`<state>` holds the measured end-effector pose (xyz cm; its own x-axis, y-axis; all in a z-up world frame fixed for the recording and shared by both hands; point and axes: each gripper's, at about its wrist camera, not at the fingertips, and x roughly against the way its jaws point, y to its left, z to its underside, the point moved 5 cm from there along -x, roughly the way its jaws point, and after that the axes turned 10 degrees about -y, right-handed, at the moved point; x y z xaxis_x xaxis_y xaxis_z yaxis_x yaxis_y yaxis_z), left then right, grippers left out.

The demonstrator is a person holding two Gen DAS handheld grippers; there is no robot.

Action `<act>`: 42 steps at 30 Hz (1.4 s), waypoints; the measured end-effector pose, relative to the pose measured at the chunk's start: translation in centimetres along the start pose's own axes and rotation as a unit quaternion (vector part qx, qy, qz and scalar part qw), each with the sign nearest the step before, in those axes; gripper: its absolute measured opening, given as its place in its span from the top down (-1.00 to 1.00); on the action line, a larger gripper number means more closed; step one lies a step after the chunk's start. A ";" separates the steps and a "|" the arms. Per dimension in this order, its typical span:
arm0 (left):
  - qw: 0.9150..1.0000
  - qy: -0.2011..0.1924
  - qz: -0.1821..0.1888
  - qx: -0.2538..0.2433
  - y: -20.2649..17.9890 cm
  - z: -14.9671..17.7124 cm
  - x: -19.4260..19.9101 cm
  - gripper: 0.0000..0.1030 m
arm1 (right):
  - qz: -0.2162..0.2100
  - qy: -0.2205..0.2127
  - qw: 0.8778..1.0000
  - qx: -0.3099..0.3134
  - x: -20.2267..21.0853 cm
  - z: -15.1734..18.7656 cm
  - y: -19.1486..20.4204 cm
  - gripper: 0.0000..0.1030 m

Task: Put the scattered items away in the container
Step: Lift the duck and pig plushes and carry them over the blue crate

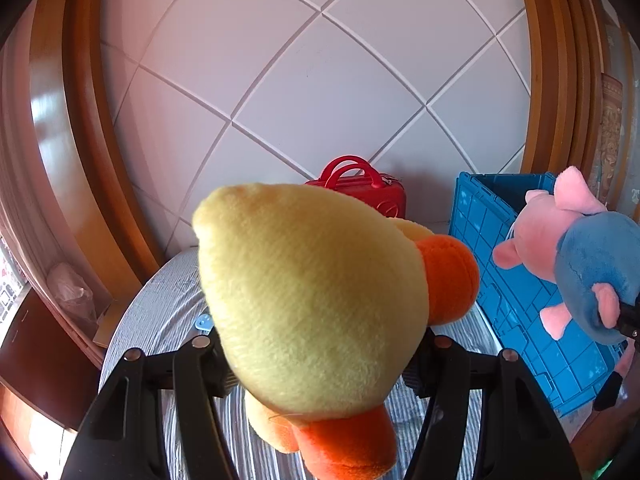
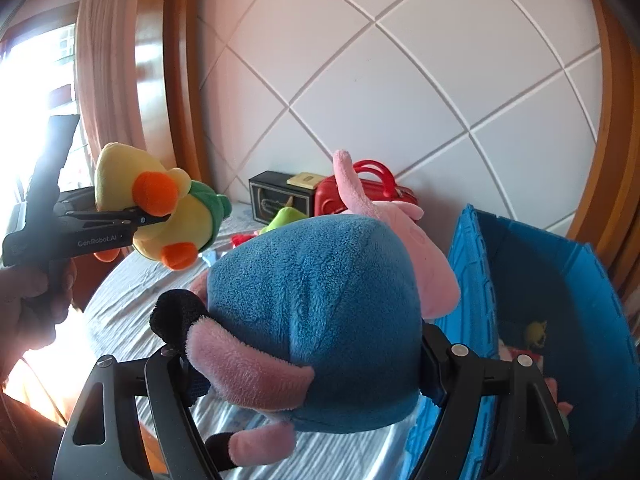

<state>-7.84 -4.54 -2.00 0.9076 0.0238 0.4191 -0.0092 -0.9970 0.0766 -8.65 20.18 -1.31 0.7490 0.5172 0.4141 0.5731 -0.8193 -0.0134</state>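
Observation:
My left gripper (image 1: 320, 364) is shut on a yellow plush duck (image 1: 308, 296) with orange beak and feet, held above the striped bed. The duck also shows in the right wrist view (image 2: 156, 204), where it wears a green hood. My right gripper (image 2: 308, 368) is shut on a pink plush pig in a blue outfit (image 2: 320, 312), held beside the blue crate (image 2: 560, 280). The pig also shows in the left wrist view (image 1: 580, 264), in front of the crate (image 1: 512, 280). The crate holds a few small toys at its bottom.
A red handled case (image 1: 364, 188) stands against the white quilted headboard (image 1: 320, 80). A dark box (image 2: 280, 196) and a green toy (image 2: 286, 218) lie near it on the striped bedsheet (image 2: 140, 292). A small blue item (image 1: 203, 322) lies on the bed. Wooden frame either side.

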 end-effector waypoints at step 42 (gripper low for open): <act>0.972 0.007 0.197 -0.129 -34.0 -8.2 -8.3 -0.18 | 0.140 -0.030 0.981 -0.131 9.3 6.4 -28.1 -0.55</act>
<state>-18.54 29.79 -0.63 0.8070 -0.3531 0.4734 -0.4609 -0.8777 0.1310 -15.70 49.61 -2.88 0.8872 0.2704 0.3739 0.2431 -0.9626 0.1192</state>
